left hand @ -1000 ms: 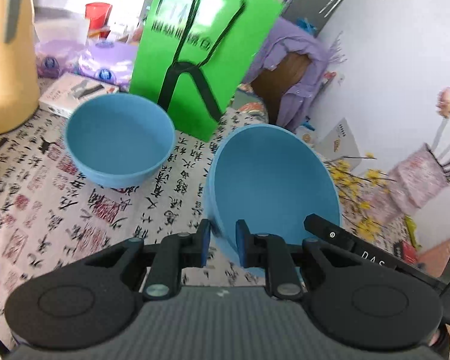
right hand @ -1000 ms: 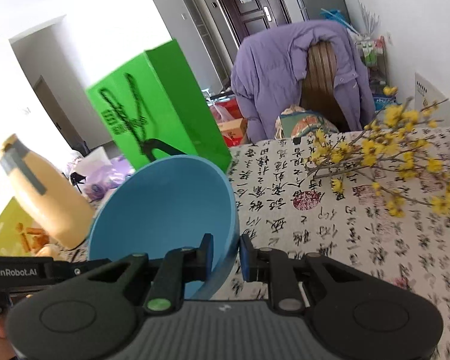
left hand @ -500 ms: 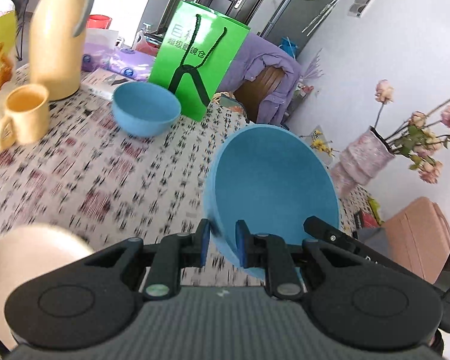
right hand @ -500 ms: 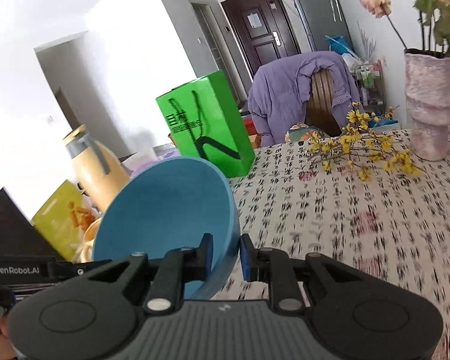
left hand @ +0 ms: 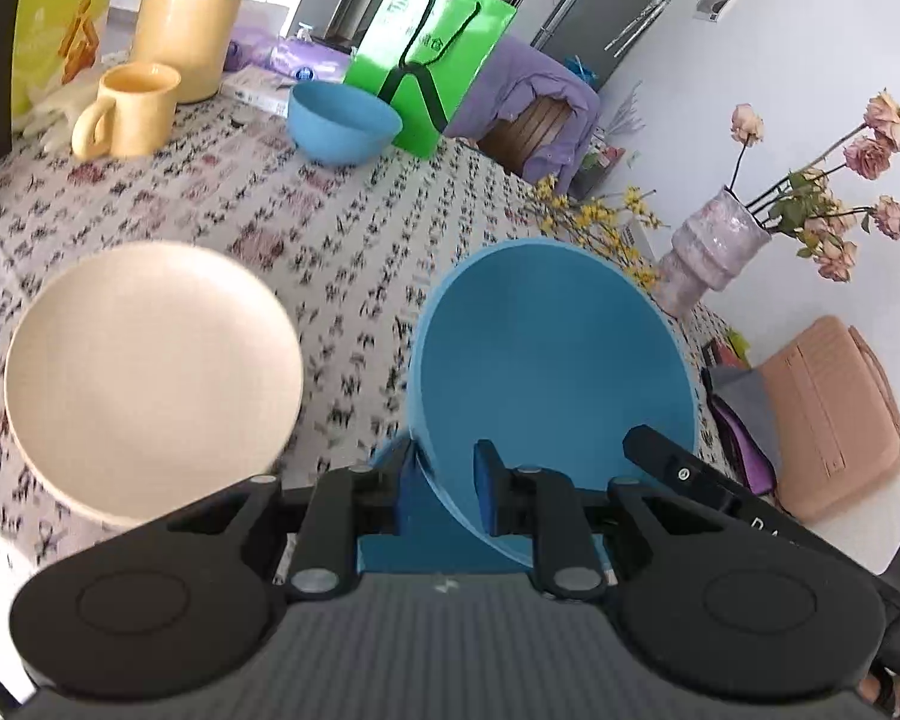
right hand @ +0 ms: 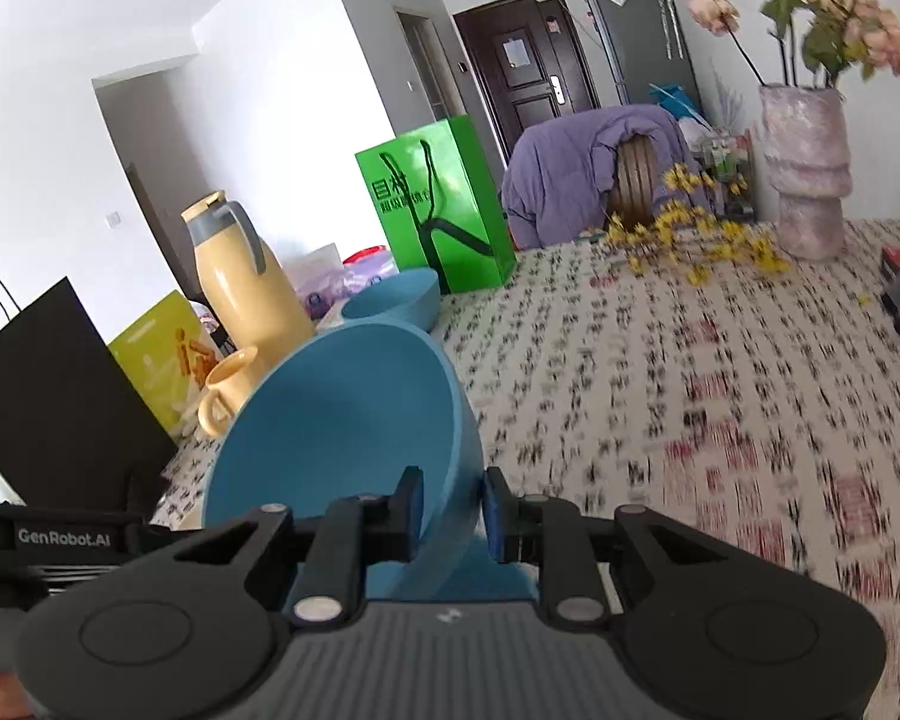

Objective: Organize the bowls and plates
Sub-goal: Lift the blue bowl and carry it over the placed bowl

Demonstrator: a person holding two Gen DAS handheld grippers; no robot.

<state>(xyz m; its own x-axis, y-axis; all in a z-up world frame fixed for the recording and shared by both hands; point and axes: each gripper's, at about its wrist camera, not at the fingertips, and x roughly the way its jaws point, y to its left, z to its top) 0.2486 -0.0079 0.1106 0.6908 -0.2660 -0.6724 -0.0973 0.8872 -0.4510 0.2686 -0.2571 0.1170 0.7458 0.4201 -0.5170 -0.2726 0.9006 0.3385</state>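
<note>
Pinched by the rim between both grippers' narrow jaws, left (left hand: 444, 489) and right (right hand: 450, 510): tilted blue bowl (left hand: 552, 372), liable to slip onto cream plate (left hand: 150, 372).

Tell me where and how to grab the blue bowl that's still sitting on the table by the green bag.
Grip the blue bowl on the table by its rim, probably on the near side facing the grippers. It sits upright and open-mouthed, so one finger can drop inside and one outside the thin wall, coming from above. The green bag stands close behind, leaving the far side less room. Both grippers already hold another bowl.
</note>
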